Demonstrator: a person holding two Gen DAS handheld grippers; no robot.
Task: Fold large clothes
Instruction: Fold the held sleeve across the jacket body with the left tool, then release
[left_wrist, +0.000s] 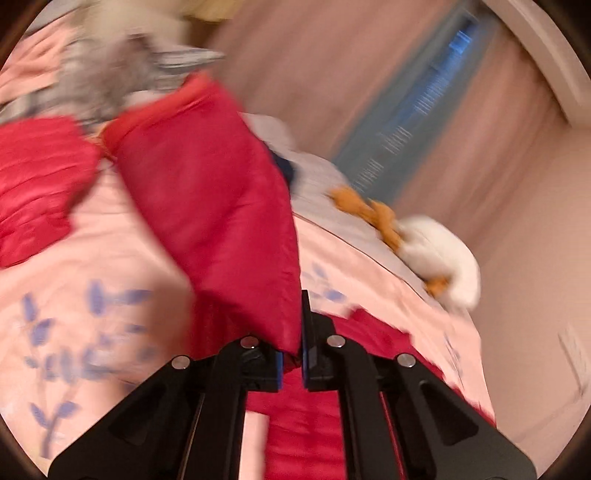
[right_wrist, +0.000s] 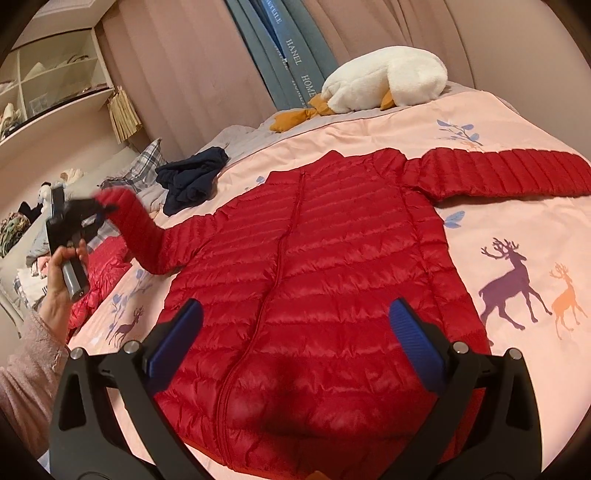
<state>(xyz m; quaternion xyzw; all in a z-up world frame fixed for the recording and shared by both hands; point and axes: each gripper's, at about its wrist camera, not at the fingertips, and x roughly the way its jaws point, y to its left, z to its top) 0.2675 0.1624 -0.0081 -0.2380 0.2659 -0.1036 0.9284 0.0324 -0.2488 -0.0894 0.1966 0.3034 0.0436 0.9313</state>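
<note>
Jacket (right_wrist: 314, 288) hem behind right gripper (right_wrist: 295, 332)

Bare quilt (right_wrist: 517, 229) right of the red jacket (right_wrist: 314, 277) lies open; a dark garment (right_wrist: 192, 177) and plush goose (right_wrist: 380, 79) crowd the far side.

Left wrist view: whole frame motion-blurred. Red jacket sleeve (left_wrist: 207, 206) covers the tip of the left gripper (left_wrist: 291, 354); pad contact hidden under the fabric. Grey-and-white heap (left_wrist: 110, 74) at upper left too smeared to identify. Plush goose (left_wrist: 439, 258) reduced to a white and orange smear. Lettering on the blue curtain (left_wrist: 417, 122) unreadable.

Right wrist view: red jacket (right_wrist: 314, 277) hem hidden behind the right gripper (right_wrist: 295, 332) and cut by the lower edge; far sleeve cuff cut by the right edge. Left gripper (right_wrist: 105, 208) blurred, its fingertips lost in the sleeve end. Shelf (right_wrist: 55, 74) contents too small to tell. Pink sleeve (right_wrist: 26, 369) cut by the left edge.
</note>
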